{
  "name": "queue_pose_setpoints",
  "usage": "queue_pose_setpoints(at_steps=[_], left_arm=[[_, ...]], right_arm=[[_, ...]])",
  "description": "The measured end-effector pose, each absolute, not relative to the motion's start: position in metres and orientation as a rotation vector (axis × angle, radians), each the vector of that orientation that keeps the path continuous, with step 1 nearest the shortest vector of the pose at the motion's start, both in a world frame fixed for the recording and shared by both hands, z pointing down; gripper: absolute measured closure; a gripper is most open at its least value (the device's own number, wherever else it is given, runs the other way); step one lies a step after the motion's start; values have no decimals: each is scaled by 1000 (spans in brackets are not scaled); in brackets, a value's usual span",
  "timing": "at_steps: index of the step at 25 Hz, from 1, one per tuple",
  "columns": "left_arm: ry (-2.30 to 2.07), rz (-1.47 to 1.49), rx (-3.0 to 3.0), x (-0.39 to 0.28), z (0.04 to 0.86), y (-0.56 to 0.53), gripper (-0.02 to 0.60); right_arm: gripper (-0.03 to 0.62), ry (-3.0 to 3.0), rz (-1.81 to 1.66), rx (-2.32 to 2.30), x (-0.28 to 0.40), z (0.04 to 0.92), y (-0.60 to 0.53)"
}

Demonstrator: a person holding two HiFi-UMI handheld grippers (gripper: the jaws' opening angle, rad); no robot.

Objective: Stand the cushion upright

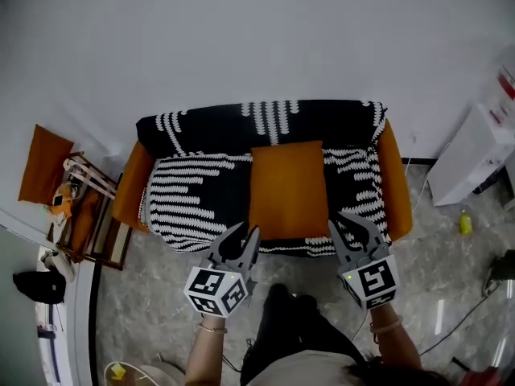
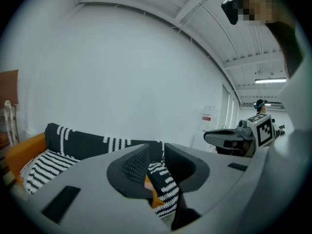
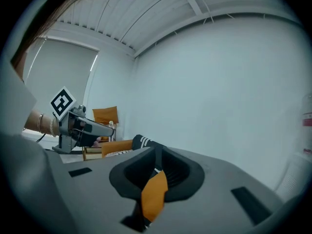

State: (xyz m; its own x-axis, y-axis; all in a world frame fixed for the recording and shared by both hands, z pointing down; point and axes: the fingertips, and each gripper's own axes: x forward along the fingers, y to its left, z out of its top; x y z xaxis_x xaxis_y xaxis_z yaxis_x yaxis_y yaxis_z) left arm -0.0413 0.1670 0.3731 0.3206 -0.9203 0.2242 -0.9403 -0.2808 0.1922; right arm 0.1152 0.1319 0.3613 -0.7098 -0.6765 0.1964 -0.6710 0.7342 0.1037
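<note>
An orange cushion point(image 1: 287, 188) lies flat on the seat of a sofa point(image 1: 393, 182) draped in a black-and-white throw point(image 1: 191, 203). My left gripper point(image 1: 248, 231) hovers at the seat's front edge, just left of the cushion's near-left corner. Its jaws stand apart, with throw and a sliver of cushion point(image 2: 151, 192) showing through the gap in the left gripper view point(image 2: 156, 156). My right gripper point(image 1: 343, 220) is by the cushion's near-right corner, its jaws slightly apart. The right gripper view point(image 3: 157, 163) shows the orange cushion point(image 3: 154, 195) through that narrow gap. Neither gripper holds anything.
A wooden rack point(image 1: 90, 207) with an orange pad point(image 1: 43, 164) stands left of the sofa. A white appliance point(image 1: 475, 153) and a yellow bottle point(image 1: 465, 221) are at the right, with cables on the marble floor. A white wall rises behind the sofa.
</note>
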Motion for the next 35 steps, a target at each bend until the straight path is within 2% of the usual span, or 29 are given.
queue_pose_setpoints(at_steps=[9,15,35], left_arm=[[-1638,190,2268,-66,433,135,446],[-1602,223,2212,-91,474,110,433],[-1481,387,2031,-140,647,55,388]], right_arm=[[553,-2672,-16,1051,104,406,94],[526,-2639,18,1015,85,444,68],[464,-2415,191,952,87,623,4]])
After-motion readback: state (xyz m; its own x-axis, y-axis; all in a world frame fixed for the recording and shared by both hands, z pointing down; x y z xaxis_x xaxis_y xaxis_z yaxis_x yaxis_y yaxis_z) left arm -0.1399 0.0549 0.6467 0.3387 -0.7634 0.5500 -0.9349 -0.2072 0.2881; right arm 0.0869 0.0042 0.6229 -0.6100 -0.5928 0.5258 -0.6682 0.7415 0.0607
